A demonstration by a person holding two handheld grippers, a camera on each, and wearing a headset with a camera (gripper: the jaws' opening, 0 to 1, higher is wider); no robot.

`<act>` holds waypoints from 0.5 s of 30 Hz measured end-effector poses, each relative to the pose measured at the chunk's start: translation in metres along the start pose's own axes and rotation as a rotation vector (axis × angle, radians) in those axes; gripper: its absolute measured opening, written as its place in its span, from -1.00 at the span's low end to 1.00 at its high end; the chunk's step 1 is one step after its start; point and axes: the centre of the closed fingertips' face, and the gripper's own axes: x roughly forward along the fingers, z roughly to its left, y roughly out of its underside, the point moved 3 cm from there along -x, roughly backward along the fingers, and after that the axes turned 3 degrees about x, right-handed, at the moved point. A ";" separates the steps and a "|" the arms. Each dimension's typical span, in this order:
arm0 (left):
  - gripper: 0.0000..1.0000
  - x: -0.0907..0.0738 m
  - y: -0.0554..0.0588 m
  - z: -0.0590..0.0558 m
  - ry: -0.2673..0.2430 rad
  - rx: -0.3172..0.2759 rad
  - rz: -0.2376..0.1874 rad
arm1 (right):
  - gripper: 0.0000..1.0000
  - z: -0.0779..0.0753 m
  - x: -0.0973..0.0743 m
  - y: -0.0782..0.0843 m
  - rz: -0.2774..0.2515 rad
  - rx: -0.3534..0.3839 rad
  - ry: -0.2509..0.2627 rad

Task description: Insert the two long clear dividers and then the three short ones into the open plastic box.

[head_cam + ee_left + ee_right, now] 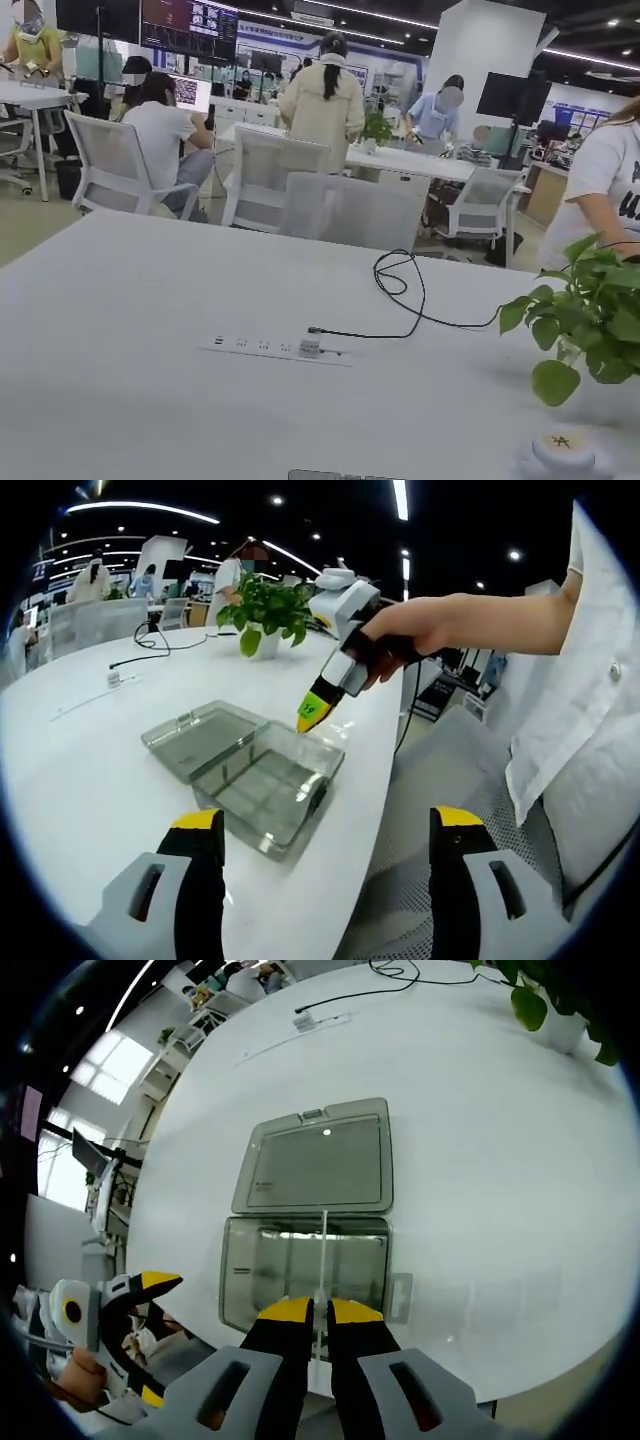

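Tabletop, white and broad, runs across the head view. A power strip lies flat on it, a black cable loops away from the strip, and a potted plant stands to one side. People sit and stand at other desks farther back.

In the left gripper view, the open plastic box sits on the tabletop close to its edge. Its lid is folded flat on the side of the box away from that edge. My left tongs rise on the near side of the box, jaws spread wide with nothing between them. Above the box's far side, my right hand holds the right tongs, tips pointing down just over the box's wall. The potted plant stands well beyond the box.

In the right gripper view, my right tongs are pressed together on a clear divider. It is a thin strip on edge that reaches from the jaws across the box to the wall where the lid hinges. Faint lines show inside the box, and I cannot tell whether they are seated dividers. The lid lies just past the box, and the power strip lies well beyond the lid. My left tongs hang off to the box's left, past the tabletop edge, jaws apart.
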 end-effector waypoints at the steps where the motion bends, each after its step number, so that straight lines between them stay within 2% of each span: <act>1: 0.71 0.000 0.000 0.000 0.000 0.000 -0.002 | -0.86 -0.001 0.001 0.000 0.002 0.001 0.000; 15: 0.71 0.000 0.000 0.000 0.000 -0.014 -0.007 | -0.86 -0.007 0.011 0.004 0.014 -0.003 0.016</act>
